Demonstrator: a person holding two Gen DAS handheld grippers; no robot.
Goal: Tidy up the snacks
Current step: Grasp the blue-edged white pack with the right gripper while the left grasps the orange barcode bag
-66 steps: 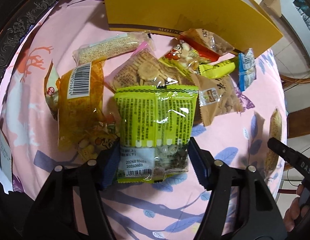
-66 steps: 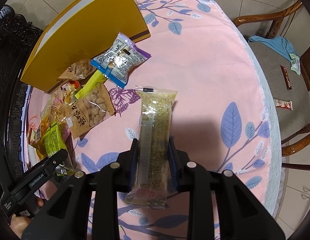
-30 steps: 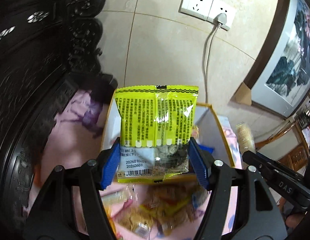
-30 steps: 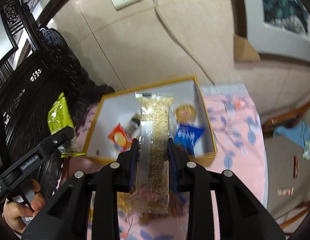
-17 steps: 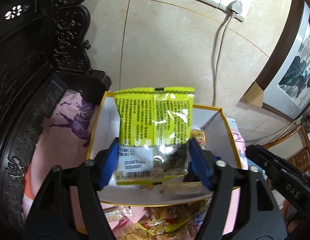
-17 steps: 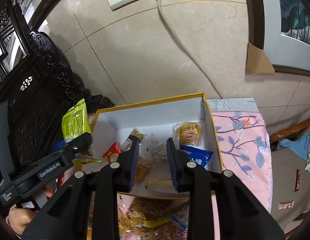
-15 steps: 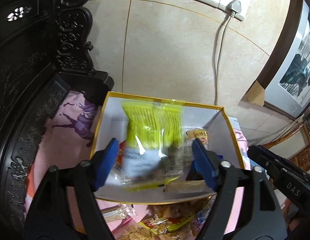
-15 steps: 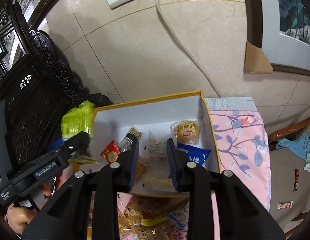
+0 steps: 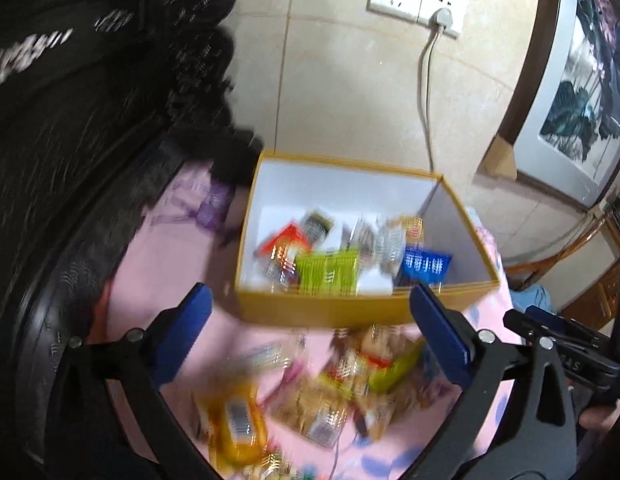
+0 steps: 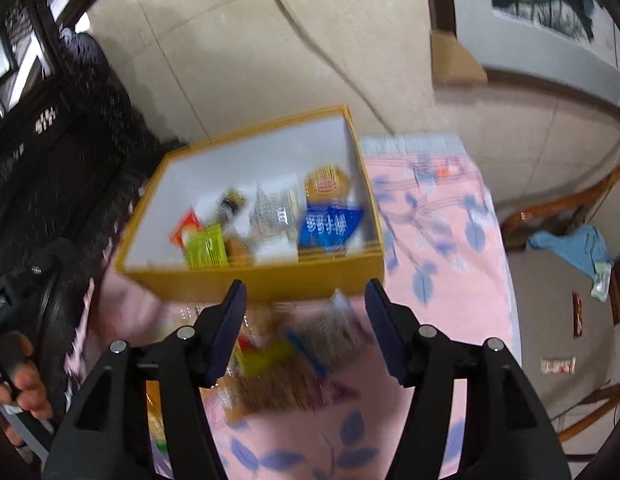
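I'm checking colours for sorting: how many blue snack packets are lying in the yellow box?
1: the blue packet lies at the right end of the yellow box, below a round cake. Blur and overlapping packets could hide another.

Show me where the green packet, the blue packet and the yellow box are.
green packet (image 9: 327, 272), left wrist view, its front face.
blue packet (image 10: 329, 226), right wrist view, its printed middle.
yellow box (image 9: 321, 312), left wrist view, near outer wall.
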